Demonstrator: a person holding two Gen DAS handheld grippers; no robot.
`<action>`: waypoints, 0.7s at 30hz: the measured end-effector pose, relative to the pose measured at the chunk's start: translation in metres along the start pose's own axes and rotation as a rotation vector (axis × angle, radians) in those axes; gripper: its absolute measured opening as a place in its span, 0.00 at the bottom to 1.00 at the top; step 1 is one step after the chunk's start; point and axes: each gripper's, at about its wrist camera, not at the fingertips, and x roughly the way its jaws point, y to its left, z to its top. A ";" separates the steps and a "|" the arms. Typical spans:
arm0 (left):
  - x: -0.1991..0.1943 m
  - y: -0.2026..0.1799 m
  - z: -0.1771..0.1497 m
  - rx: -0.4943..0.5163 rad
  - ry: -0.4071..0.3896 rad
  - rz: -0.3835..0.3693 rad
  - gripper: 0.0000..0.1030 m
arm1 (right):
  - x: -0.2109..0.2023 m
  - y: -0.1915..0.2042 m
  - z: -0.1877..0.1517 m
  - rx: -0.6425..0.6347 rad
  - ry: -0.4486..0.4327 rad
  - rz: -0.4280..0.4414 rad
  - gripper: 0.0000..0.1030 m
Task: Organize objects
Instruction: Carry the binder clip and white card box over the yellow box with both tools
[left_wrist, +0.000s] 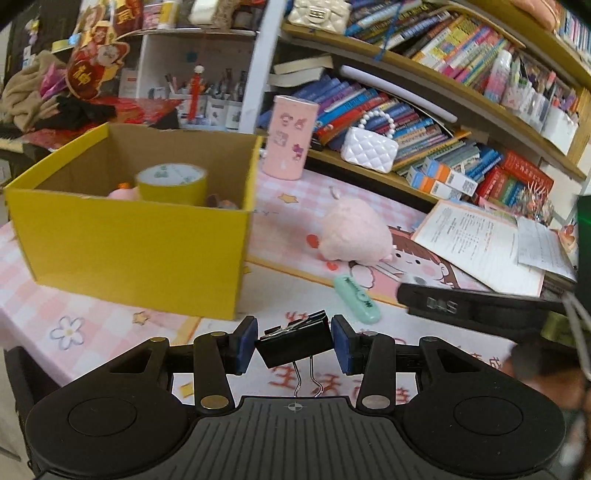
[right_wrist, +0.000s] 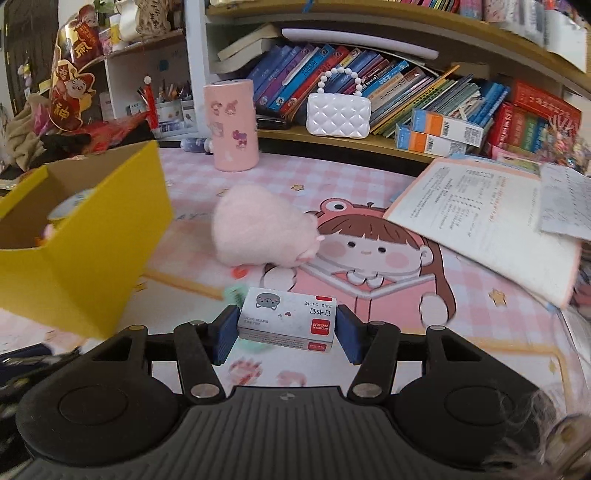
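Note:
My left gripper (left_wrist: 294, 345) is shut on a black binder clip (left_wrist: 295, 341) and holds it above the table, just right of the yellow cardboard box (left_wrist: 129, 236). The box holds a roll of yellow tape (left_wrist: 171, 183) and small pink items. My right gripper (right_wrist: 286, 330) is shut on a small grey staples box (right_wrist: 287, 324) above the table. A pink plush toy (left_wrist: 354, 232) lies on the mat; it also shows in the right wrist view (right_wrist: 262, 227). A mint green item (left_wrist: 356, 295) lies near it.
A pink cylinder tin (left_wrist: 290, 136) stands behind the box. A white quilted purse (left_wrist: 369, 146) sits on the low bookshelf. Open papers (left_wrist: 487, 243) lie at the right. The other gripper's black body (left_wrist: 472, 306) is at the right. The table has a pink cartoon mat (right_wrist: 369, 258).

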 end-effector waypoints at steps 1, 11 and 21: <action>-0.004 0.005 -0.001 -0.002 -0.002 0.002 0.41 | -0.008 0.006 -0.003 0.005 -0.002 -0.001 0.52; -0.052 0.067 -0.011 -0.023 -0.008 0.053 0.40 | -0.066 0.085 -0.039 -0.034 0.004 0.049 0.52; -0.089 0.117 -0.020 -0.037 -0.042 0.063 0.40 | -0.092 0.158 -0.063 -0.110 -0.005 0.087 0.52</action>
